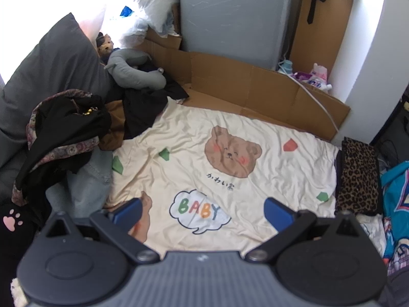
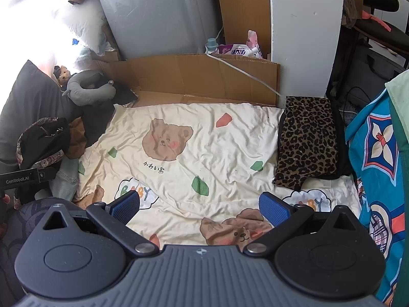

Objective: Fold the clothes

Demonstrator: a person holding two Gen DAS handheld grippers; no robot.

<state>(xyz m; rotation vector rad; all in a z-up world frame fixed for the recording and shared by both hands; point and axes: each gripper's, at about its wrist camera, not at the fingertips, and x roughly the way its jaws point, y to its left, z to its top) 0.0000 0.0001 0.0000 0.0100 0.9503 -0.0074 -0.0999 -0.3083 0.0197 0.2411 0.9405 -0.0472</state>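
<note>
- Left wrist view: the left claw (image 1: 202,211) hangs released, its two blue pads spread wide with nothing between them, tilted down toward the bed.
- Straight beneath and ahead of it lies the cream bear-print sheet (image 1: 268,192), wrinkled; a "BABY" cloud print sits between the pads.
- To the left of this claw, near its left pad, is the pile of unfolded clothes (image 1: 66,133): a black garment on top, a floral patterned one under it, a brown piece and pale denim at the bottom edge.
- Further out on the left, behind the pile, a dark grey pillow (image 1: 51,66) leans, and a grey neck pillow (image 1: 133,69) lies beyond it.
- To the right of the claw, at the sheet's edge, lies a folded leopard-print garment (image 1: 358,176), flat and apart from the pile.
- Past the sheet, flattened cardboard (image 1: 242,87) stands against a grey cabinet (image 1: 230,18).
- Right wrist view: the right claw (image 2: 199,209) is likewise released, pads wide, empty, over the same sheet (image 2: 217,153).
- The leopard-print garment (image 2: 306,138) lies ahead and to the right of this claw, near its right pad.
- The clothes pile (image 2: 43,140) lies far to its left, beside the other tool's black body.
- A blue patterned fabric (image 2: 375,153) hangs at the far right.
</note>
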